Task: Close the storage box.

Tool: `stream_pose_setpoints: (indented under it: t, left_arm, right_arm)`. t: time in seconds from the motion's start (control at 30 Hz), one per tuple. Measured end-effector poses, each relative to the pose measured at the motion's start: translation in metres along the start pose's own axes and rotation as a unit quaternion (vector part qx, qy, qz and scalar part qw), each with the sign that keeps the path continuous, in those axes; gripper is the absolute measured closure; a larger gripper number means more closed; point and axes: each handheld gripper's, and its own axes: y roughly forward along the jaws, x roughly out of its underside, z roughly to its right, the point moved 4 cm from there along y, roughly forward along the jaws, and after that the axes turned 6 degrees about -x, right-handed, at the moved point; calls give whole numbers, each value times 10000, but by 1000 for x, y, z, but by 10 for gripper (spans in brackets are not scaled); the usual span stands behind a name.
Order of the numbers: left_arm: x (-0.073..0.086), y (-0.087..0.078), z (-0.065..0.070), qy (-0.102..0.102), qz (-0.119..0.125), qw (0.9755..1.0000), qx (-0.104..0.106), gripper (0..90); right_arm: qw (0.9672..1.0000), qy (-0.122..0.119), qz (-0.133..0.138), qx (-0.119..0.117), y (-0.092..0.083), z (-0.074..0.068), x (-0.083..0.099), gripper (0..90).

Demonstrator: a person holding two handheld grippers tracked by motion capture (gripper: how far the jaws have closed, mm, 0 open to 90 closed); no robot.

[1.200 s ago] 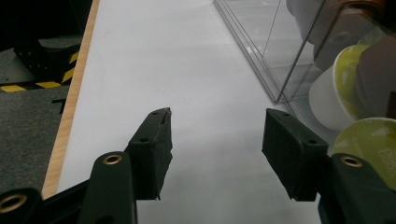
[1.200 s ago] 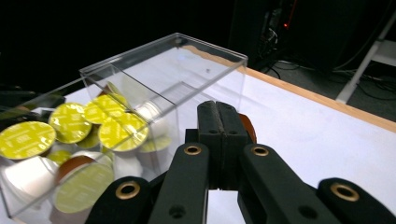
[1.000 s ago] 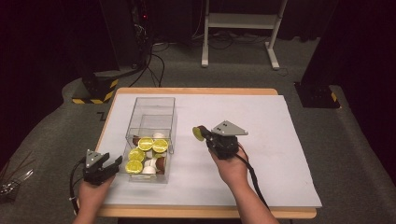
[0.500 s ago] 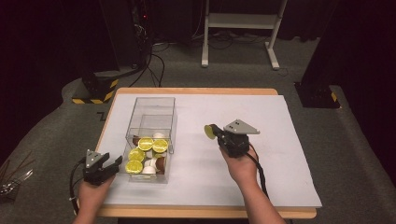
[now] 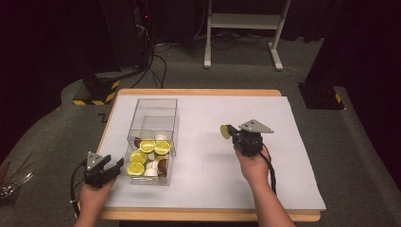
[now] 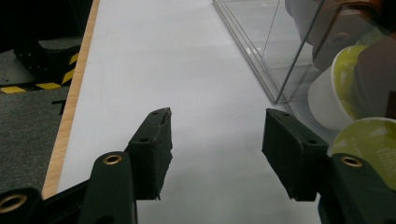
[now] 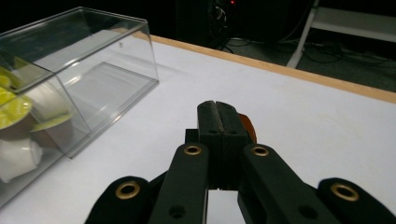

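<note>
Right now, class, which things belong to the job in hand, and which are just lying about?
Belong to the job:
- right claw, shut on a capsule
- clear box
- capsules in it

Lying about:
- left claw, open
- white stand
- cables

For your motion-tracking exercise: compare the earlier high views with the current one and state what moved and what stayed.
The right gripper, shut on a yellow-lidded capsule, moved rightward away from the clear box, carrying the capsule farther out over the white table. The left gripper, open, stayed beside the box, and the box and its capsules did not shift.
</note>
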Motion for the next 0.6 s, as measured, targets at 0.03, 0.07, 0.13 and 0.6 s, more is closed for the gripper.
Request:
stream_pose_setpoints:
  t: [0.03,0.07,0.13,0.6]
  left_arm:
    - [0,0,0,22,-9,10000,4,428]
    - [0,0,0,-7,0,10000,-2,428]
    - [0,0,0,11,-7,10000,-2,428]
    - [0,0,0,-16,17,10000,25,428]
  right_arm:
    - [10000,40,-20,28,0,3,2,900]
    - [10000,63,-29,61,1,6,4,900]
    - [9998,115,-71,115,2,12,8,900]
    - [9975,397,-411,412,19,40,30,900]
